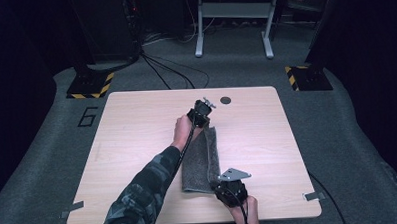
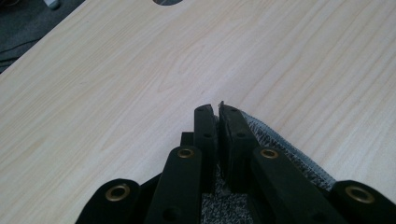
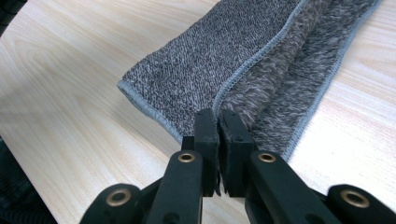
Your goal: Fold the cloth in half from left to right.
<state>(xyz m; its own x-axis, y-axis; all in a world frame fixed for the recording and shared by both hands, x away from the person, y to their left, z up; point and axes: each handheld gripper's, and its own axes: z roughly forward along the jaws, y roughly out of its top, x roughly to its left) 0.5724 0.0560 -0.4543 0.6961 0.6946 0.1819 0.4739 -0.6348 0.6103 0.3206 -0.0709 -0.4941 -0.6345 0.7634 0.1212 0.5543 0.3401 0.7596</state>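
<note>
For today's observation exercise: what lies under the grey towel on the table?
The towel lies folded lengthwise on the wooden table, its fluffy lower layer showing beneath the top fold. Whatever lies under the folded layers is covered. Both tools, left tool and right tool, pinch its ends.

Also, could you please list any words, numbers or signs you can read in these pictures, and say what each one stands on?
"6": a large dark numeral on the grey carpet, left of the table in the high view.
No readable text on the towel, the grippers or the table; the yellow-and-black stripes on the stand bases are hazard marking, not lettering.
</note>
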